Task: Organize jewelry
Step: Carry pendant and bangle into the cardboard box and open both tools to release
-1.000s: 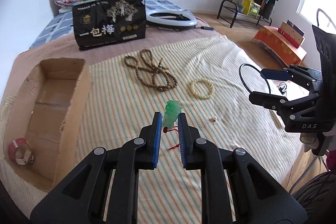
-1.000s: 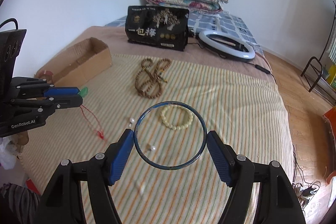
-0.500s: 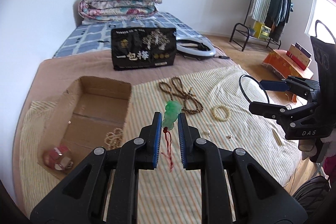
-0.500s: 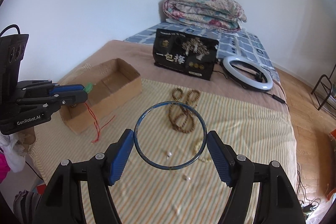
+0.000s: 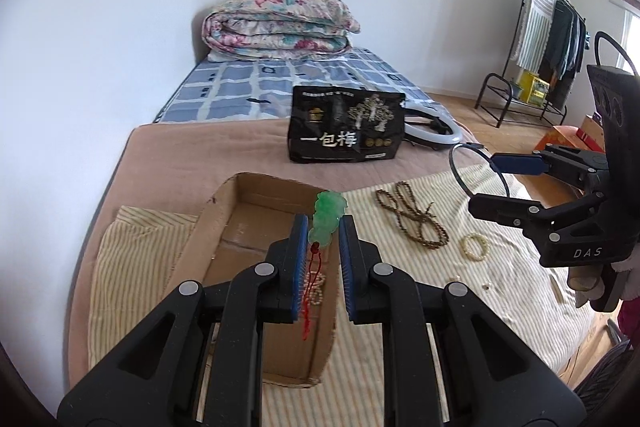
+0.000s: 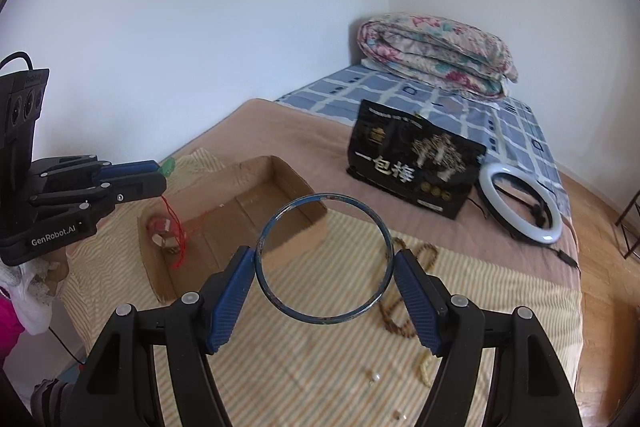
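Gripping a carved green jade pendant (image 5: 327, 219) between nearly closed fingers, the left gripper (image 5: 324, 227) hangs over the open brown cardboard box (image 5: 224, 223) on the bed, the pendant's red cord (image 5: 310, 291) dangling into it. To the right, the right gripper (image 6: 325, 269) has its fingers spread wide and clamped on a thin dark blue metal bangle (image 6: 325, 259), held in the air near the box's right end. A brown wooden bead necklace (image 5: 412, 217) and a cream bead bracelet (image 5: 475, 246) lie on the striped yellow cloth (image 5: 400, 307), right of the box. A pale bead strand (image 5: 316, 285) rests inside the box.
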### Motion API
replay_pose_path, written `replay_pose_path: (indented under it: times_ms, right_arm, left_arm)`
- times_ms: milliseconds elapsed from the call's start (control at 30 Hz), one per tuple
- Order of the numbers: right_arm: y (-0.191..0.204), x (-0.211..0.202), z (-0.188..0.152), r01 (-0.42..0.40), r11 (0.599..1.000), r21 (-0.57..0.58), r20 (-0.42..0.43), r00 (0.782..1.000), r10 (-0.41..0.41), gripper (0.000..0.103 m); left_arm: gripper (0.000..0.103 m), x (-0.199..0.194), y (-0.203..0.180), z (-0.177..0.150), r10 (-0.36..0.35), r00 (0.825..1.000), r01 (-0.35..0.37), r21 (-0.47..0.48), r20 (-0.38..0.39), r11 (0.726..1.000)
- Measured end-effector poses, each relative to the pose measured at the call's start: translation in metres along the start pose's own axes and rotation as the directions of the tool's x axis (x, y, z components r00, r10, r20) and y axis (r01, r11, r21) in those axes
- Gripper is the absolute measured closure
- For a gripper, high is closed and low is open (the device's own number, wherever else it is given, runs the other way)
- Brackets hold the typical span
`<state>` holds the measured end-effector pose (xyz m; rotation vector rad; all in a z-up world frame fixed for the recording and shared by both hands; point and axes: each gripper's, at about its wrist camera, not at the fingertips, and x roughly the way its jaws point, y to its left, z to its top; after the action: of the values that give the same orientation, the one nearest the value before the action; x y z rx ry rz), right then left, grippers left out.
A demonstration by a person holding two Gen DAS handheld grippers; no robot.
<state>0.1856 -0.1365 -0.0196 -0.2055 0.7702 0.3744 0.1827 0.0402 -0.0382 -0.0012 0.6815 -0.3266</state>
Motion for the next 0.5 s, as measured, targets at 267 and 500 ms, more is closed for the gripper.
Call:
replay_pose_path:
  times_ms: [267, 500]
  right_arm:
    - [0.028, 0.047, 0.026, -0.06, 0.998, -0.034, -0.01, 0.998, 0.06, 0.03]
    - [0.041, 0.095, 0.037, -0.101, 0.994, -0.04, -0.04, 0.994, 0.099, 0.03]
  left_arm:
    - [0.088, 0.012, 0.031, -0.004, 0.035, 0.999, -0.036, -0.036, -0.009, 0.999]
    - [0.088, 0.027, 0.05, -0.013, 0.054, 0.998, -0.055, -0.053, -0.031, 0.997]
